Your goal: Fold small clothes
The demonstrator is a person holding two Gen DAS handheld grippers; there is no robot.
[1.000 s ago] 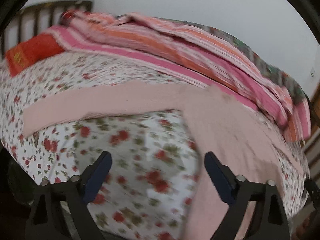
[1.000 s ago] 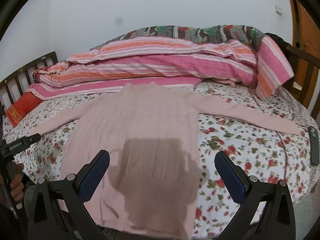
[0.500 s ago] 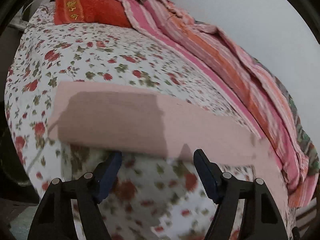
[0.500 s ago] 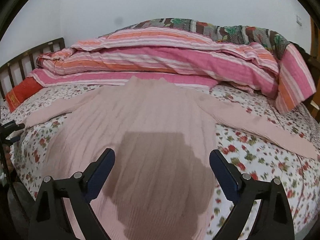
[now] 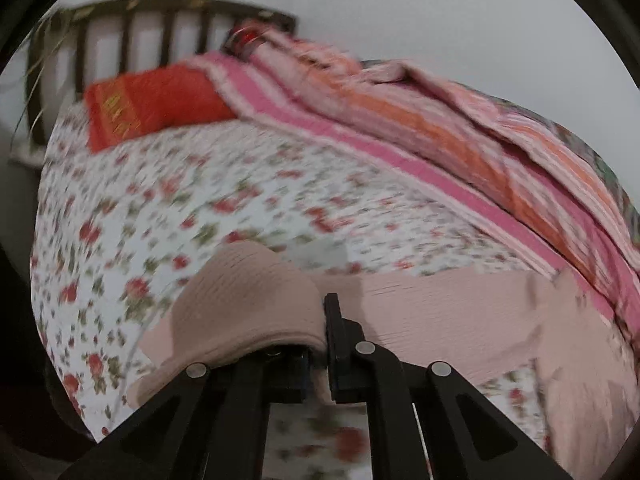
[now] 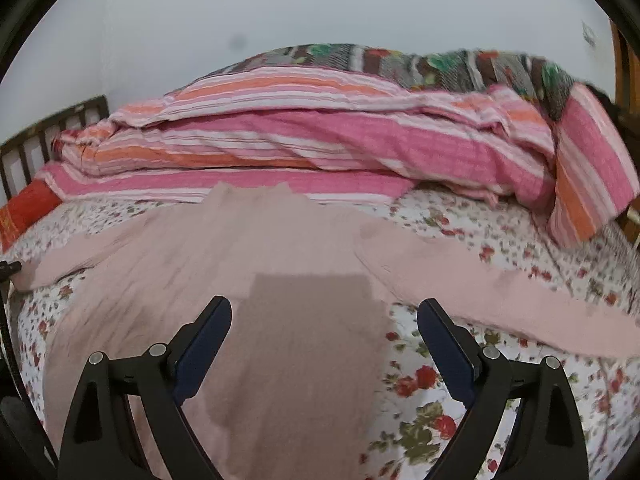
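My left gripper (image 5: pixel 320 344) pinches the pink sweater's sleeve (image 5: pixel 256 300) near the bed edge; my right gripper (image 6: pixel 324 344) gapes empty over floral sheet (image 6: pixel 500 380).

Open right tool (image 6: pixel 324 344) above pink sweater (image 6: pixel 240 280).

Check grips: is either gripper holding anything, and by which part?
Left gripper is shut on the pale pink knit sweater, pinching its left sleeve near the cuff end. Right gripper is open above the sweater body, holding nothing.
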